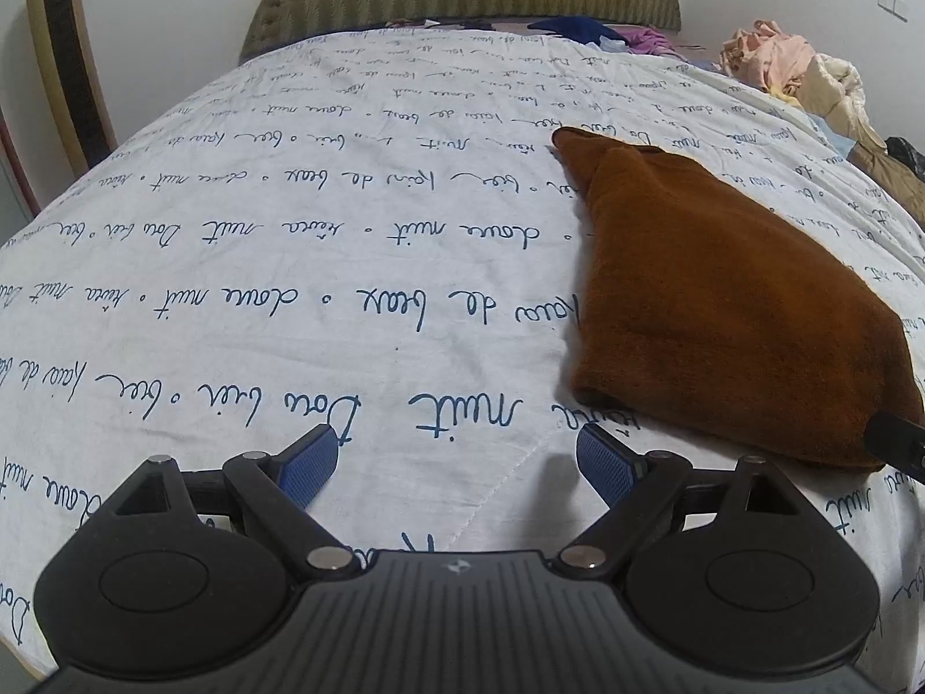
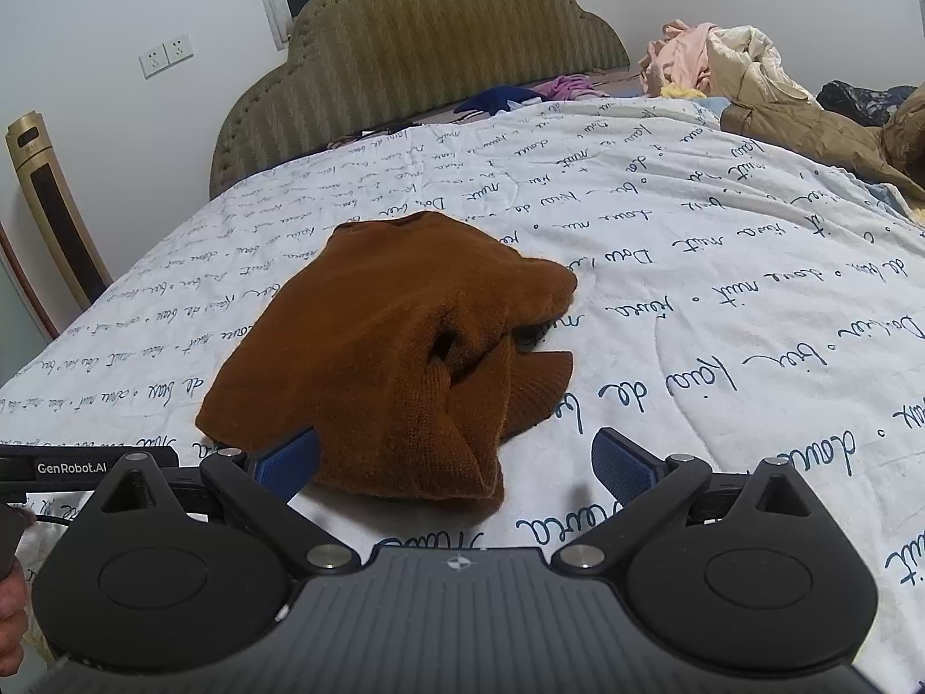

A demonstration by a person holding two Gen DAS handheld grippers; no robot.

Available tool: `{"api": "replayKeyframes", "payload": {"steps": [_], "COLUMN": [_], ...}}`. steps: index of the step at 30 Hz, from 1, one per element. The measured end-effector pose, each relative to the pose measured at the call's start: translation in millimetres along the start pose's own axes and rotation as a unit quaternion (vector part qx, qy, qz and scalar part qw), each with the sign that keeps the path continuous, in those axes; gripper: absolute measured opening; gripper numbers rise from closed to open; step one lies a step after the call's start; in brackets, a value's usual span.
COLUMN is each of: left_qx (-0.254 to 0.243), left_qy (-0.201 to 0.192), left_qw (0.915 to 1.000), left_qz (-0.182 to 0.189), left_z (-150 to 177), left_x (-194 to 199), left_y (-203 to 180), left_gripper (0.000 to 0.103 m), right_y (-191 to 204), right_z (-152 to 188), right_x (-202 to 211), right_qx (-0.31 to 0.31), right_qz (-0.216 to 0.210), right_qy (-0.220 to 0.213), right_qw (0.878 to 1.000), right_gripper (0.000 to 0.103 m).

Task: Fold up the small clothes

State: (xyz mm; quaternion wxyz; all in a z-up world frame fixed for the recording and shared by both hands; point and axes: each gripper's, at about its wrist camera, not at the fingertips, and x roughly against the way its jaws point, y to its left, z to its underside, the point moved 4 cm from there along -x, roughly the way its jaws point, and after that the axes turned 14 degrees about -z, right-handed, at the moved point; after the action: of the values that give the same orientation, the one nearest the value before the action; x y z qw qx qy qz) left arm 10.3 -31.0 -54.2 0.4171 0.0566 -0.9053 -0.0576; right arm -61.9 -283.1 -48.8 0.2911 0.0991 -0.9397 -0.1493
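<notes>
One brown knitted garment (image 2: pixel 381 358) lies on the bed, on a white quilt (image 1: pixel 289 289) printed with blue handwriting, and it is the only piece out in the middle. It is partly folded, with a ribbed cuff poking out at its right side in the right wrist view. The left tongs (image 1: pixel 462 457) stand wide and empty over bare quilt, the brown garment (image 1: pixel 722 301) just beside them to the right. The right tongs (image 2: pixel 457 457) are spread wide too; the near edge of the garment sits between the two blue pads and the left pad (image 2: pixel 289 462) is right against the cloth, though nothing is pinched. No baskets or boxes here. At the far right corner of the bed there is one heap of clothes (image 2: pixel 722 63), pink and cream pieces over a tan jacket (image 2: pixel 809 121), count hard to make out in that tangle. By the padded headboard (image 2: pixel 433 46) lie a dark blue item (image 2: pixel 497 98) and a purple one (image 2: pixel 566 84). One tall gold appliance (image 1: pixel 63 46) stands at the left wall.
</notes>
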Motion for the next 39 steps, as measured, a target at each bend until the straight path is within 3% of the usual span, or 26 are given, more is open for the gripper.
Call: {"api": "replayKeyframes", "payload": {"steps": [24, 39], "left_qx": [0.014, 0.017], "left_qy": [-0.039, -0.04], "left_qw": [0.9991, 0.9989], "left_qz": [0.012, 0.018], "left_z": [-5, -5], "left_x": [11, 12], "left_y": [7, 9], "left_gripper": [0.091, 0.09], "right_y": [4, 6], "right_z": [0, 1], "right_x": [0, 1], "right_qx": [0.014, 0.016], "right_qz": [-0.001, -0.003], "right_qy": [0.0, -0.001], "right_qw": [1.0, 1.0], "right_gripper": [0.1, 0.1]}}
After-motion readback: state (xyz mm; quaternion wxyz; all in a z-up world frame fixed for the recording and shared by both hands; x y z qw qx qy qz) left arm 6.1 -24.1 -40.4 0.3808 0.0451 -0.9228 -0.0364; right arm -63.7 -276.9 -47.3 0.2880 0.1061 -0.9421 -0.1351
